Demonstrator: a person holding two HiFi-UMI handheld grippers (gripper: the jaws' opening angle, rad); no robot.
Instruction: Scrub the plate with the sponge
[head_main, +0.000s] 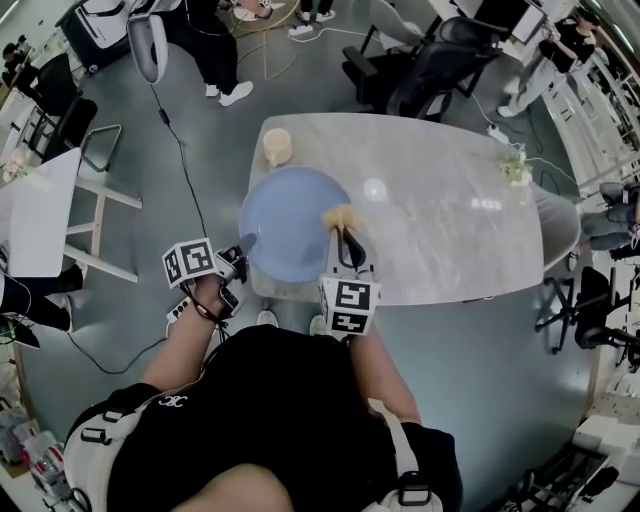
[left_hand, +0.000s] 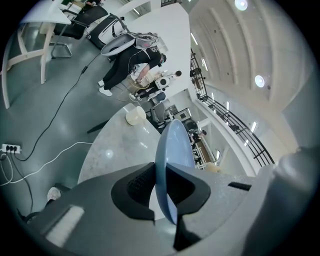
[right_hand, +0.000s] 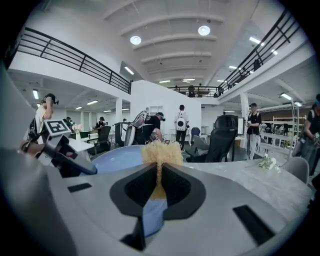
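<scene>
Plate (head_main: 290, 235), pale blue, sits at the near edge of the marble table (head_main: 450, 230). Left gripper (head_main: 245, 248) has its jaws clamped on the plate's rim at about 8 o'clock. Right gripper (head_main: 347, 245) pinches a tan sponge (head_main: 338, 214) between closed jaws, and the sponge touches the plate near its 3 o'clock rim. A beige cup (head_main: 277, 147) stands just beyond the plate at 12 o'clock.
</scene>
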